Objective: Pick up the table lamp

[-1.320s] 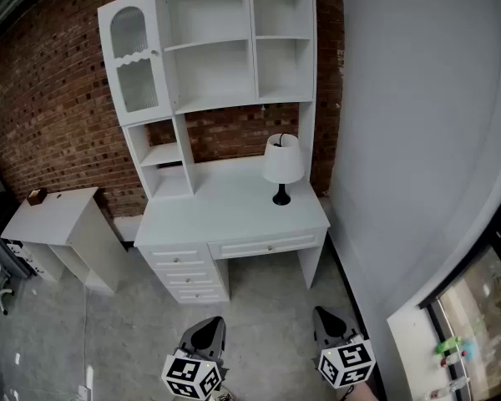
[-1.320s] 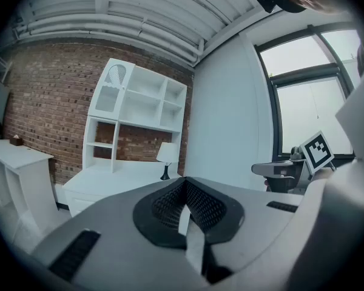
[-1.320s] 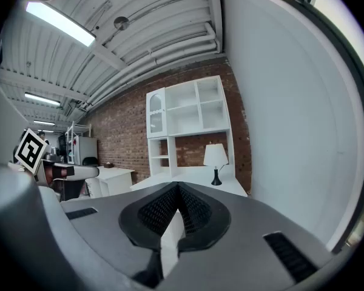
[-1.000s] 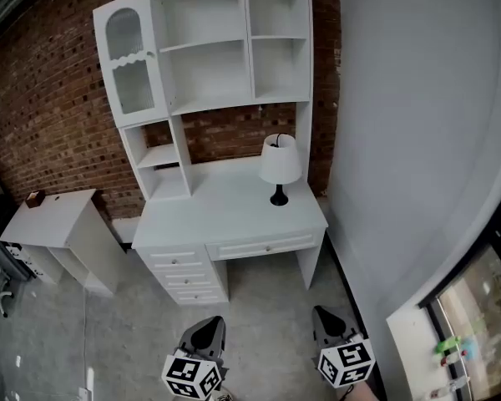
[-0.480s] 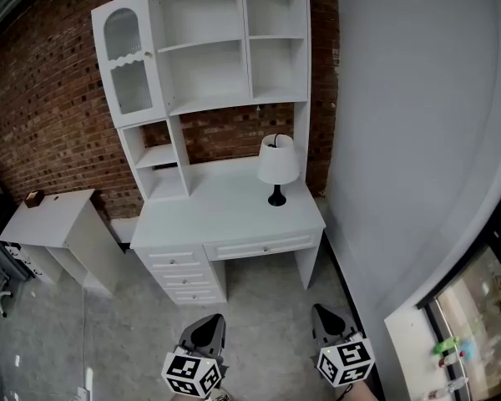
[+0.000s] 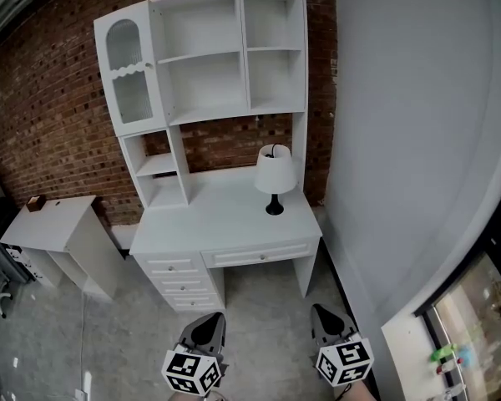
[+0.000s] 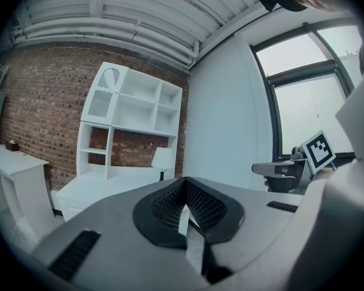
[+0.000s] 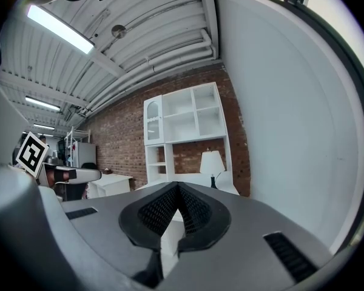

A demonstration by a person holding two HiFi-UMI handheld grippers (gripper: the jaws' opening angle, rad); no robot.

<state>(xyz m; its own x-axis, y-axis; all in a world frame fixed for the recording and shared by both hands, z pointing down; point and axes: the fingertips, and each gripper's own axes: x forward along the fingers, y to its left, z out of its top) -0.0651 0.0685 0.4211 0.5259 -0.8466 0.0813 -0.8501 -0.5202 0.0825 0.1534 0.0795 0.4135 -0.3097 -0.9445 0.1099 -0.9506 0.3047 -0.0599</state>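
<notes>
The table lamp (image 6: 274, 176), with a white shade on a thin black stem and base, stands upright at the right end of the white desk (image 6: 209, 220). It also shows far ahead as the lamp (image 7: 164, 160) in the left gripper view and the lamp (image 8: 212, 162) in the right gripper view. My left gripper (image 6: 207, 331) and right gripper (image 6: 326, 320) hang side by side over the floor, well short of the desk. Both are shut with nothing between the jaws. The left gripper (image 7: 185, 185) and right gripper (image 8: 177, 188) point level toward the desk.
A white hutch (image 6: 209, 57) with open shelves and a glass door rises behind the lamp against the brick wall. A grey wall (image 6: 417, 140) runs close along the desk's right end. A small white side table (image 6: 54, 224) stands left. Bare concrete floor (image 6: 259, 303) lies between me and the desk.
The desk and lamp have slid slightly down and to the left in the head view. Both grippers stay shut at the bottom of the picture.
</notes>
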